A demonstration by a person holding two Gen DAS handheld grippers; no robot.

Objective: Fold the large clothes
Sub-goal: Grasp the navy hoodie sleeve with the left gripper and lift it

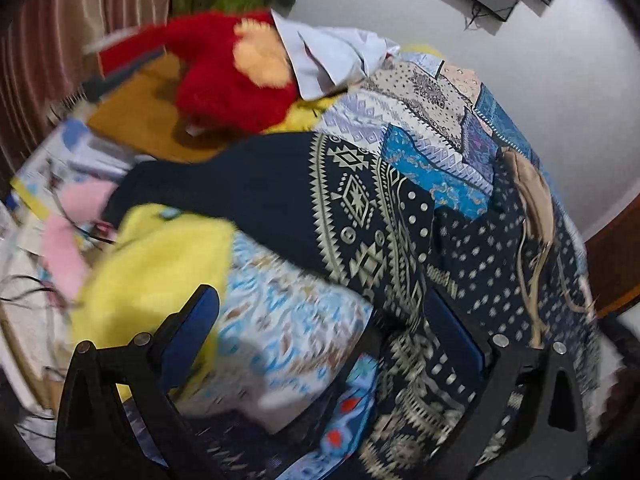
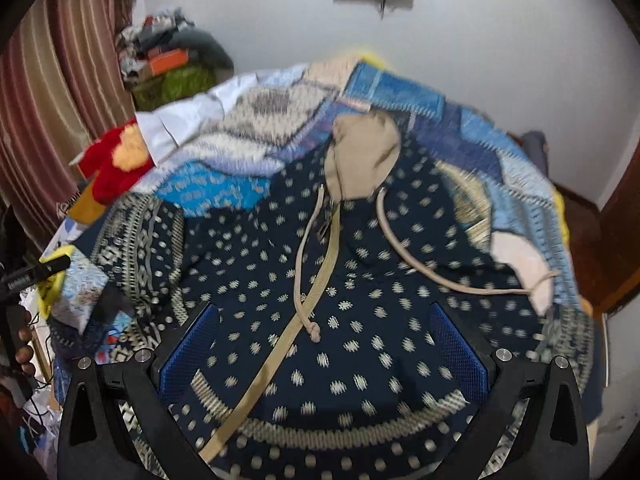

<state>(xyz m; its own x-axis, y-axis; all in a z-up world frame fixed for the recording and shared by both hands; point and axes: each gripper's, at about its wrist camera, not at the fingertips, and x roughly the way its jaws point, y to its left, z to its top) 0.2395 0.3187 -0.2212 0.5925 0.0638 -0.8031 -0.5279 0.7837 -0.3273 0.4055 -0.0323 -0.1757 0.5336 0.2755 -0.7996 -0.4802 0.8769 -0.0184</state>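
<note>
A large navy hoodie with cream dots, patterned bands, a beige hood lining and beige drawstrings lies spread on a patchwork bedspread. My right gripper is open just above its chest, fingers apart either side of the zipper. In the left wrist view the hoodie's sleeve and body lie folded over to the left. My left gripper is open above the hem, empty, with its blue pads wide apart.
A yellow cloth and a light blue patterned cloth lie under my left gripper. A red plush toy and white garment sit at the bed's far left. Curtains hang left; a clutter pile stands behind.
</note>
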